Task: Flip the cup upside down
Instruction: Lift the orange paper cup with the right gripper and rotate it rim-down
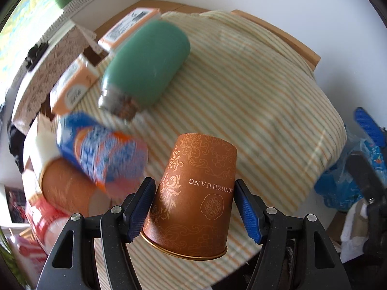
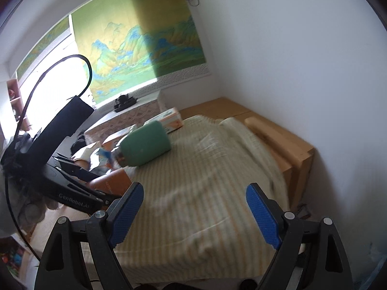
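Observation:
An orange-brown paper cup (image 1: 196, 193) with gold patterns stands upside down, rim at the bottom, on the striped cloth (image 1: 254, 91). It sits between the fingers of my left gripper (image 1: 194, 207). The left pad touches the cup's side. The right pad (image 1: 246, 212) stands just off it, so I cannot tell whether the cup is gripped. In the right wrist view the cup (image 2: 108, 181) shows partly behind the left gripper's black body (image 2: 72, 193). My right gripper (image 2: 193, 215) is open and empty above the cloth.
A green flask (image 1: 147, 65) lies on its side on the cloth. A blue-orange can (image 1: 101, 149), another brown cup (image 1: 65, 186) and a red-white container (image 1: 48, 222) crowd the left. Orange boxes (image 1: 72, 84) stand behind. A wooden ledge (image 2: 285, 140) borders the wall.

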The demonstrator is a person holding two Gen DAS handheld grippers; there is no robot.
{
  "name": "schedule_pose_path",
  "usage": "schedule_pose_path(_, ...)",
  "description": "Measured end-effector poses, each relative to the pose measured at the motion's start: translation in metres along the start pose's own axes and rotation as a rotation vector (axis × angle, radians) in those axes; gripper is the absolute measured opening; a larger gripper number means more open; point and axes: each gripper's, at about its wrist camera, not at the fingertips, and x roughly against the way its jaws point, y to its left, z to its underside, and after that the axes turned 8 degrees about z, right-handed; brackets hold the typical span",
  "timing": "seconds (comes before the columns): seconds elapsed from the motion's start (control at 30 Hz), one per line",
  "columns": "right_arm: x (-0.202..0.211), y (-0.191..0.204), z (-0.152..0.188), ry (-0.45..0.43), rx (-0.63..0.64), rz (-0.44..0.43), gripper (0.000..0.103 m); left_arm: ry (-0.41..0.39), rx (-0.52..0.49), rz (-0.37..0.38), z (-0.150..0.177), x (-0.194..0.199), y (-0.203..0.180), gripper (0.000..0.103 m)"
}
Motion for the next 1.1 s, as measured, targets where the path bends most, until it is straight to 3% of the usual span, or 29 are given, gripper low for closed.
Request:
schedule_pose_path(0.07, -0.007, 0.009, -0.001, 0.048, -0.007, -0.04, 0.084, -0.02, 0.003, 0.008, 0.01, 0.006, 0.001, 0.087)
schedule_pose_path(0.1, -0.011, 0.014, -0.001, 0.073, -0.011, -0.058, 0.084, -0.037, 0.003, 0.008, 0.013, 0.01, 0.002, 0.089)
schedule_pose_path(0.37, -0.036, 0.029, -0.009, 0.284, -0.149, -0.153, 0.084, -0.169, 0.028, -0.01, 0.053, 0.058, 0.027, 0.092)
schedule_pose_path(0.6, -0.076, 0.051, -0.009, 0.534, -0.308, -0.237, 0.084, -0.322, 0.201, -0.008, 0.134, 0.089, 0.074, 0.093)
schedule_pose_path(0.73, -0.098, 0.061, -0.006, 0.622, -0.377, -0.244, 0.084, -0.384, 0.29, -0.031, 0.181, 0.089, 0.094, 0.093)
schedule_pose_path(0.83, -0.109, 0.069, -0.007, 0.64, -0.388, -0.232, 0.084, -0.418, 0.345, -0.036, 0.209, 0.086, 0.099, 0.093)
schedule_pose_path(0.97, -0.132, 0.076, -0.003, 0.728, -0.433, -0.247, 0.084, -0.452, 0.377, -0.039, 0.235, 0.085, 0.102, 0.093)
schedule_pose_path(1.1, -0.143, 0.078, -0.011, 0.747, -0.432, -0.242, 0.084, -0.478, 0.389, -0.028, 0.247, 0.085, 0.1, 0.093)
